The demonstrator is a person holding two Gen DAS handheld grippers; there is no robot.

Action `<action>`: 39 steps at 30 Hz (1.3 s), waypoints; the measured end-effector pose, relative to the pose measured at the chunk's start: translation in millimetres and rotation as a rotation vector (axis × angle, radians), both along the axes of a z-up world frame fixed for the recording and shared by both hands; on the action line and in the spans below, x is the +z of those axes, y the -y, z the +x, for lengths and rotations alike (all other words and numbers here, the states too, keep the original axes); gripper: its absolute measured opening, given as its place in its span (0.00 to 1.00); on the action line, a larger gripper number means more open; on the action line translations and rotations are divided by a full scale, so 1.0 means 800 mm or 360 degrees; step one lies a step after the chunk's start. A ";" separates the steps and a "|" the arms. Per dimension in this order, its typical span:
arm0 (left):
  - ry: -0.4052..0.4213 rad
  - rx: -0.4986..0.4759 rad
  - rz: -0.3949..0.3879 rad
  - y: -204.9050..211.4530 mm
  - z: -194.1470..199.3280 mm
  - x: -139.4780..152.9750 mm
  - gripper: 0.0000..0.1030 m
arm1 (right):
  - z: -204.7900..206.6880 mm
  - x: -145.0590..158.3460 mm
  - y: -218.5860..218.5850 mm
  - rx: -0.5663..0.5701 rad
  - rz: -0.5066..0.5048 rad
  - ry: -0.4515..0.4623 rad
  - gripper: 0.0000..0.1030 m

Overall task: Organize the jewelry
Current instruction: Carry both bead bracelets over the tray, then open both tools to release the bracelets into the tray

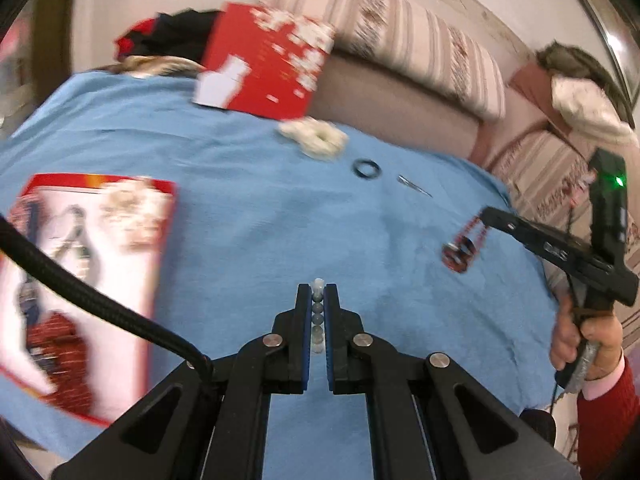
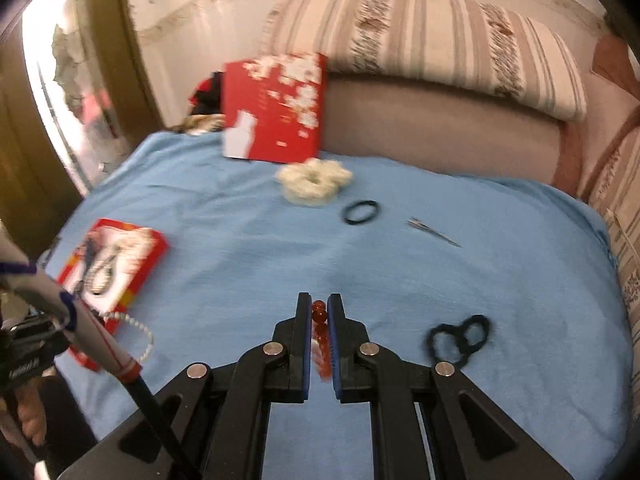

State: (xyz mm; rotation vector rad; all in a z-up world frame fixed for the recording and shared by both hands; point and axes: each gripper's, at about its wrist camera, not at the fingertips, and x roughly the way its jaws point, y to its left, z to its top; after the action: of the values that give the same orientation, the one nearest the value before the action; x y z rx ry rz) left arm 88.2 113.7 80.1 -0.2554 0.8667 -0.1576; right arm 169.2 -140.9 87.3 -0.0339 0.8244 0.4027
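Left tongs (image 1: 318,292) are clenching a string of pale beads (image 1: 317,312), low centre of the left view. Right tongs (image 2: 319,312) are gripping a red bead bracelet (image 2: 320,330); in the left view that bracelet is dangling from the tips at mid right, above the blue cloth (image 1: 260,208).

The open red box (image 1: 80,280) is sitting at the left edge, holding a dark necklace and a red beaded piece on its white lining, all blurred. In the right view a pearl strand (image 2: 142,334) is trailing over the box's near edge onto the cloth. The box lid (image 2: 276,108) is leaning up at the upper centre, propped at the cloth's far edge.

Lying on the cloth: a white scrunchie (image 2: 314,180) just below the lid, a black ring (image 2: 360,212), a thin metal pin (image 2: 434,232) to its right, and a black looped tie (image 2: 460,338) at lower right.

Behind, a striped cushion (image 2: 440,44) is running along a sofa.
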 end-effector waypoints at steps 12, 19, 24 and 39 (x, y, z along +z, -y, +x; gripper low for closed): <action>0.0012 0.0434 0.0069 -0.215 -0.064 0.027 0.05 | -0.050 0.028 -0.173 0.0328 0.0070 -0.0009 0.08; -0.0108 0.0598 -0.0004 -0.311 -0.071 -0.012 0.05 | -0.061 0.021 -0.281 0.0497 0.0037 -0.0044 0.08; -0.0219 0.0674 -0.0069 -0.353 -0.068 -0.057 0.05 | -0.065 0.006 -0.343 0.0574 0.0011 -0.0094 0.08; -0.0341 0.0775 -0.0015 -0.394 -0.060 -0.113 0.05 | -0.010 -0.114 -0.423 0.0477 -0.0123 -0.0407 0.08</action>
State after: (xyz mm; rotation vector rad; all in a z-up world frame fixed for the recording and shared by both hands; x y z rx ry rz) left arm 40.2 429.2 -10.7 -0.4902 0.9912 0.3247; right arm 161.5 197.1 -4.0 -0.1825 1.0918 0.6670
